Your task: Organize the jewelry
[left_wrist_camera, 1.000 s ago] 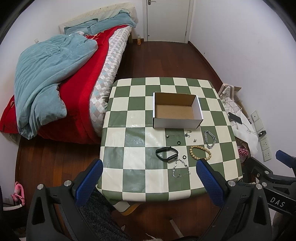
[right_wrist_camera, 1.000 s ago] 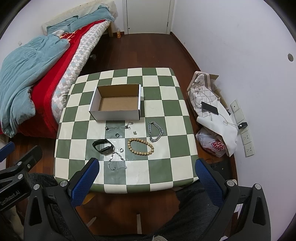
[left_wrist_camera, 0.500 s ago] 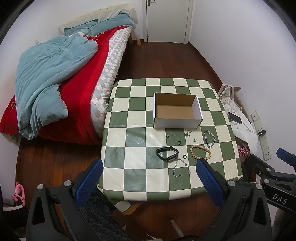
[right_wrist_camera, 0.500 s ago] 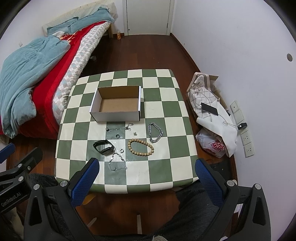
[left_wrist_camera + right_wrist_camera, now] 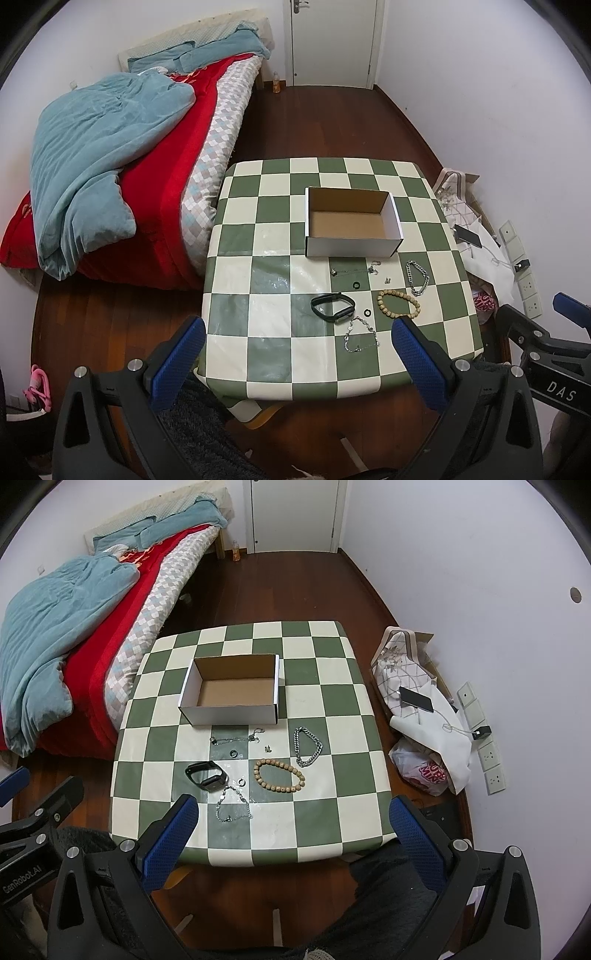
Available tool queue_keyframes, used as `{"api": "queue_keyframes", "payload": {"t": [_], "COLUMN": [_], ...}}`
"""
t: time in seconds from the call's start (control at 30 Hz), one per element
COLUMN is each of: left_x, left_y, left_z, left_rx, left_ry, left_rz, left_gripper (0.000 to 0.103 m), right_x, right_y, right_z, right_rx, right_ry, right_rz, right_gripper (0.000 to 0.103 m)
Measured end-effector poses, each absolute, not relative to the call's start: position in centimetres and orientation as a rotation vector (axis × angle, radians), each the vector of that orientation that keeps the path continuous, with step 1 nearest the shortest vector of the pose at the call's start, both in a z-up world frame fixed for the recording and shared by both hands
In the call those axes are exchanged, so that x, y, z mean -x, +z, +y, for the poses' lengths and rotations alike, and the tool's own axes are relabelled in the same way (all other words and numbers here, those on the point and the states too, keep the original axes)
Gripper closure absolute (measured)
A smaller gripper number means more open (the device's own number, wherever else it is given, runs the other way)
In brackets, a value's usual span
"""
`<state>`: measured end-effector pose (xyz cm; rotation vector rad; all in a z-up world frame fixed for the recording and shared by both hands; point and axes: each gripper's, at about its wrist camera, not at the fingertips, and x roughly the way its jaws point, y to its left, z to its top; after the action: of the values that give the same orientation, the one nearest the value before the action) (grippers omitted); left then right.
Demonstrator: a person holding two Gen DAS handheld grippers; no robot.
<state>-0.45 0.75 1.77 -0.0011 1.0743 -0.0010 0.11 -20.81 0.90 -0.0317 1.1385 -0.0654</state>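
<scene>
Jaws wide apart, cardboard box [image 5: 231, 688] seemingly empty, bracelets [image 5: 279, 775] outside

We see green-and-cream checkered tabletop [image 5: 332, 709]. On it: open white cardboard box [image 5: 231, 696], empty; just before box, thin chain [image 5: 236, 738], 2 small rings [image 5: 233, 753], black band [image 5: 205, 775], wooden bead bracelet [image 5: 279, 775], chunky silver chain [image 5: 307, 746], fine silver bracelet [image 5: 233, 805].
</scene>
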Motion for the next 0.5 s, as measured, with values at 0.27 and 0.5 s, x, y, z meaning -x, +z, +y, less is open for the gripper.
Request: {"api": "queue_keyframes", "payload": {"t": [0.27,0.5], "left_x": [0.5,0.0], "left_y": [2.6,3.2], "left_z": [0.3,-0.8], "left_rx": [0.0,-0.001], "left_ry": [0.0,-0.002], "left_rz": [1.07,1.065], "left_gripper": [0.0,0.0], "right_x": [-0.1,-0.2], "right_y": [2.1,2.3], "right_z": [-21.2,-21.1], "right_rx": [0.03,0.032], "right_ry": [-0.064,-0.064], "right_rz": [1.133,1.13], "right_gripper": [0.0,0.0]}}
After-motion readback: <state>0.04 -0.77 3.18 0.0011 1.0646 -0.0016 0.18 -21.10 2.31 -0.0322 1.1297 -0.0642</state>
